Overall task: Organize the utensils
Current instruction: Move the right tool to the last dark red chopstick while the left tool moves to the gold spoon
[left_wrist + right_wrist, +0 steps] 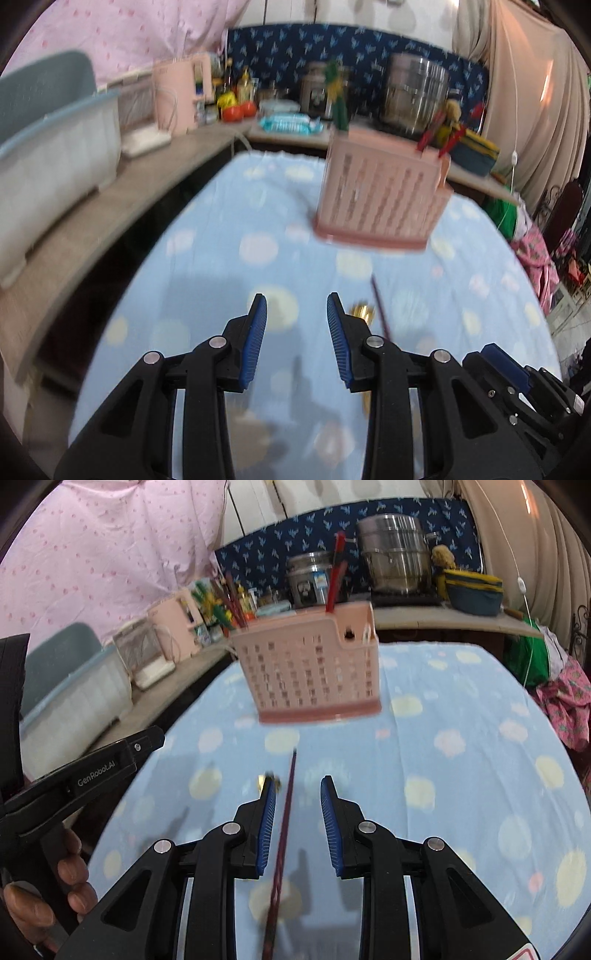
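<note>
The left hand-held gripper [296, 308] hovers over the blue spotted cloth [229, 229] with its blue-padded fingers apart and nothing between them. Just past its right finger a gold-coloured utensil [364, 312] peeks out, mostly hidden behind the finger, and beside that lies a dark red chopstick [380, 308], thin and blurred. The right hand-held gripper [297, 792] is likewise spread wide — the dark red chopstick [284, 823] runs lengthwise through the gap, close to the left pad but whether it touches cannot be told, and the jaws are not closed on it. A small gold tip [269, 777] shows at the end of that left finger. Ahead of both grippers stands the pink slotted utensil holder [310, 672], upright on the cloth, with red chopsticks [334, 579] rising from one compartment and a bunch of darker sticks and green-handled pieces [221, 602] leaning out at its left side; motion blur softens the details. In the right wrist view the left hand-held gripper [110, 764] enters from the left edge, held by a hand [55, 886]. Behind the cloth-covered surface runs a wooden table [92, 221] carrying a pale blue tub [55, 147], a pink appliance [181, 96], tomatoes [240, 110] and a large steel pot [413, 96].
</note>
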The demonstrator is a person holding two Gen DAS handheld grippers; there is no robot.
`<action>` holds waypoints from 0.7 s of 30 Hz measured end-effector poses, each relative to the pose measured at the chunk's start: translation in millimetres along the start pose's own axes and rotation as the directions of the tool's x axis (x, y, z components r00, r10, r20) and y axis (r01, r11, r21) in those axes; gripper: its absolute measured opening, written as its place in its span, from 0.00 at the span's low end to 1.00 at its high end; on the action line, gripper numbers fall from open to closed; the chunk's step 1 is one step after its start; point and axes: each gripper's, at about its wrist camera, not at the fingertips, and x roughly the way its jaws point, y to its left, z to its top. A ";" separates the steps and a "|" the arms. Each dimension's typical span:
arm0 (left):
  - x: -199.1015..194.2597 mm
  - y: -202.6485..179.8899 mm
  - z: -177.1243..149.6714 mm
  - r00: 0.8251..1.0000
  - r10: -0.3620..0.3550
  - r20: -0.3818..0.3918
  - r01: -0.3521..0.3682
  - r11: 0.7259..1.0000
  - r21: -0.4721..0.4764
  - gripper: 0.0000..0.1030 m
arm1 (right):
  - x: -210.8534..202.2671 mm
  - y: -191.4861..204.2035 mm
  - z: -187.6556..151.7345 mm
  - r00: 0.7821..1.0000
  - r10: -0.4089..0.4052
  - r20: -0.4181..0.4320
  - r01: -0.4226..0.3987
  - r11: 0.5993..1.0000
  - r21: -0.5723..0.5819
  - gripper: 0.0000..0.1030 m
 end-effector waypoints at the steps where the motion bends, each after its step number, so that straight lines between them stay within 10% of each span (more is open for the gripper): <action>1: 1.5 2.0 -9.2 1.000 0.002 -0.019 -0.002 1.000 0.001 0.31 | 0.7 0.8 -6.5 1.000 -0.005 -0.012 0.005 1.000 -0.004 0.25; 21: 13.9 5.2 -77.3 0.987 0.012 -0.159 -0.010 1.000 0.010 0.31 | 11.0 22.8 -78.2 0.990 -0.010 -0.139 0.007 1.000 -0.025 0.25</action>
